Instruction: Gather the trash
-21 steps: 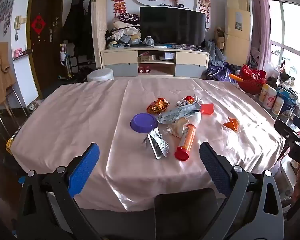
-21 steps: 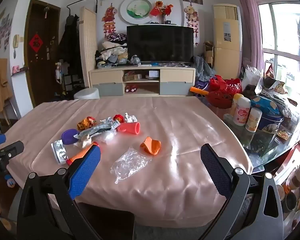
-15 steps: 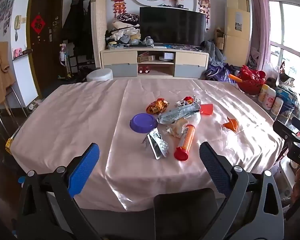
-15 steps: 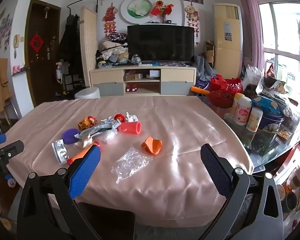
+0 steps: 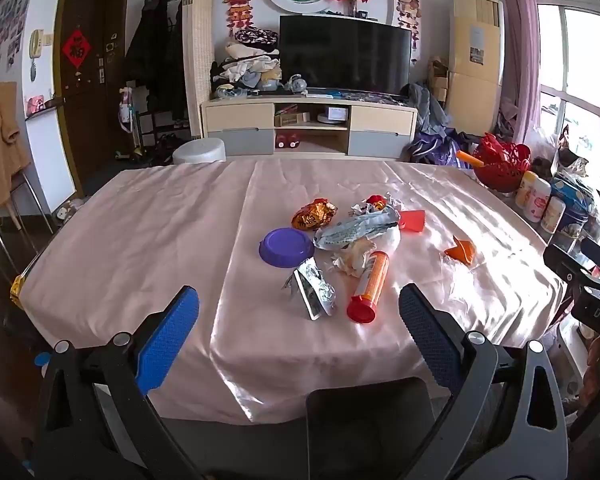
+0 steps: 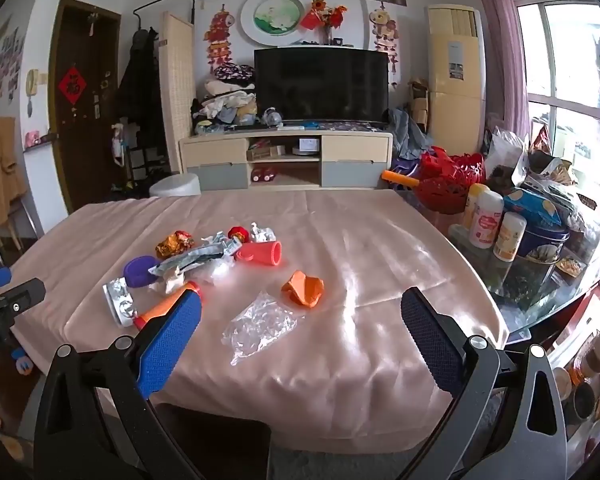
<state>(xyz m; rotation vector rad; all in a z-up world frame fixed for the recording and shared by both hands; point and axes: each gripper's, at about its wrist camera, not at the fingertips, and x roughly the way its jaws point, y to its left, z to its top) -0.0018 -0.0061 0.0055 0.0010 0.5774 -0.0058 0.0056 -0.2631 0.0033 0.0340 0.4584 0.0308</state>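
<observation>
Both the left gripper (image 5: 298,322) and the right gripper (image 6: 300,324) hold their fingers wide apart, empty, short of the desk (image 5: 148,232). The trash lies mid-desk around a purple lid (image 5: 286,247): orange tube (image 5: 370,286), foil wrapper (image 5: 314,294), clear plastic (image 6: 262,326). No label is legible.

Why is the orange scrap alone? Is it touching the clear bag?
Apart. In the right wrist view a strip of pink cloth shows between the orange scrap and the clear bag just below it.
</observation>
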